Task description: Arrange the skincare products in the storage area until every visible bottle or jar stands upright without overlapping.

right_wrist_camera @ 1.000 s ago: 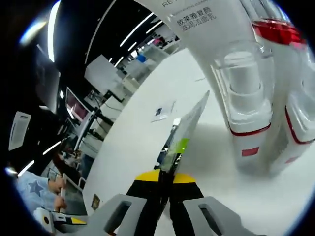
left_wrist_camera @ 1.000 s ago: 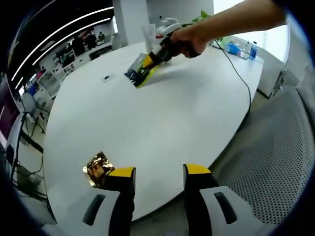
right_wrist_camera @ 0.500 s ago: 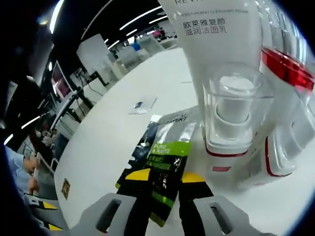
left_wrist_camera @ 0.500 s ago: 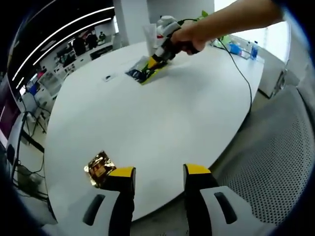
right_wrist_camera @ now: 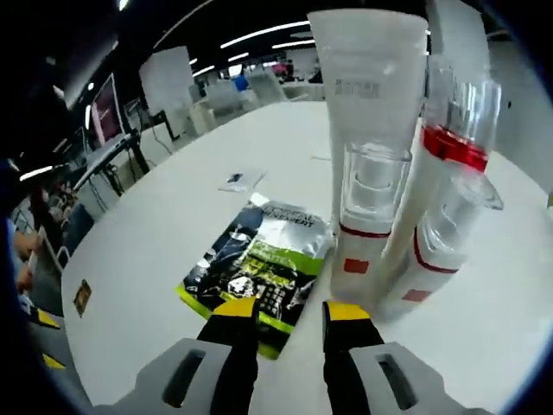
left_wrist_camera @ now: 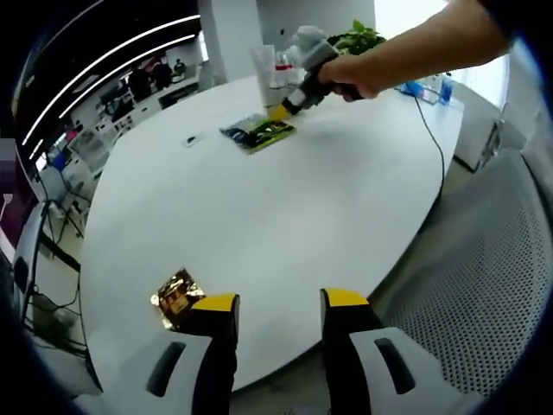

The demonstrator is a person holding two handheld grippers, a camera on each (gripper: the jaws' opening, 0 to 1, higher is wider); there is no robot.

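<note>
A green-and-black sachet (right_wrist_camera: 259,268) lies flat on the white table (right_wrist_camera: 155,251), just ahead of my open right gripper (right_wrist_camera: 290,311), whose jaws hold nothing. Beside it stand a white tube (right_wrist_camera: 367,78) on its cap, two clear-capped bottles with red bands (right_wrist_camera: 370,216) (right_wrist_camera: 445,238), and a taller bottle (right_wrist_camera: 449,130) behind. In the left gripper view the sachet (left_wrist_camera: 257,132) and the standing group (left_wrist_camera: 270,67) are at the table's far end, with a hand holding the right gripper (left_wrist_camera: 280,111) over them. My left gripper (left_wrist_camera: 278,303) hangs open at the near edge, next to a gold sachet (left_wrist_camera: 177,296).
A small flat packet (right_wrist_camera: 242,179) lies beyond the green sachet. A black cable (left_wrist_camera: 422,130) runs across the table's far right, near blue items (left_wrist_camera: 413,85) and a plant (left_wrist_camera: 356,39). A perforated chair seat (left_wrist_camera: 484,259) sits right of the table (left_wrist_camera: 285,207).
The right gripper has opened and let go of the green sachet, which now lies flat beside the bottles; the gripper has drawn back from it. The left gripper has stayed put.
</note>
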